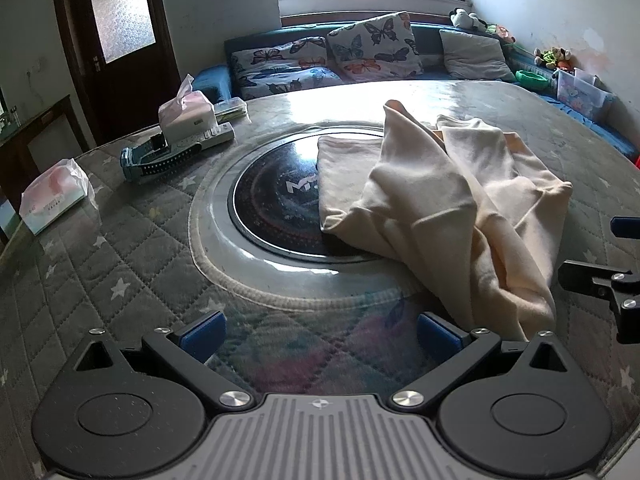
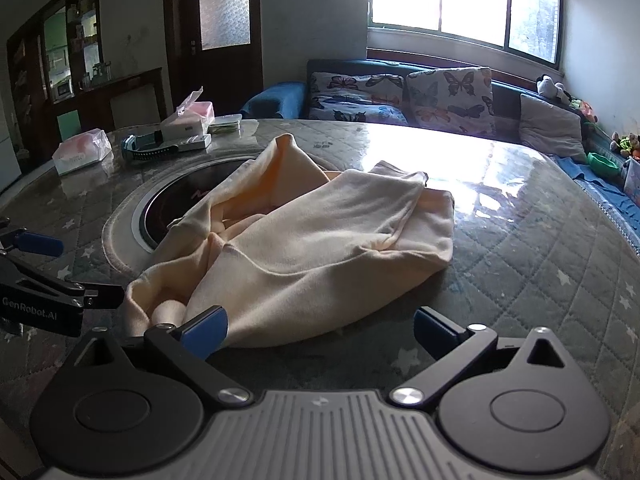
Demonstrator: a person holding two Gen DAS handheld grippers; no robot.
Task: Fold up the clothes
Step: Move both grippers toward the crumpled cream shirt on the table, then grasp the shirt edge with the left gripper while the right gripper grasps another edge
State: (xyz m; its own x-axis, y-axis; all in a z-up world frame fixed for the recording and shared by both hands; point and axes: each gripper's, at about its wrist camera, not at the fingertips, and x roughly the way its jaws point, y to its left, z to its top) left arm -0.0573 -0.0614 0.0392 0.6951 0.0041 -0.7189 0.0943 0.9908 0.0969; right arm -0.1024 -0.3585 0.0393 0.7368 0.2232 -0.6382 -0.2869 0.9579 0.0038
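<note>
A cream-coloured garment (image 1: 448,200) lies crumpled on the quilted round table, partly over the black glass cooktop (image 1: 276,208). It also shows in the right wrist view (image 2: 304,240). My left gripper (image 1: 320,330) is open and empty, just above the table, with the garment's near corner beside its right finger. My right gripper (image 2: 320,330) is open and empty, with the garment's near edge touching its left finger (image 2: 204,330). The right gripper shows at the right edge of the left wrist view (image 1: 612,280), and the left gripper at the left edge of the right wrist view (image 2: 44,272).
Tissue packs (image 1: 54,196) (image 1: 186,114), a remote and a blue-black device (image 1: 160,156) sit at the table's far left. A sofa with butterfly cushions (image 1: 372,46) stands behind the table under the window. A dark door (image 1: 120,32) is at the left.
</note>
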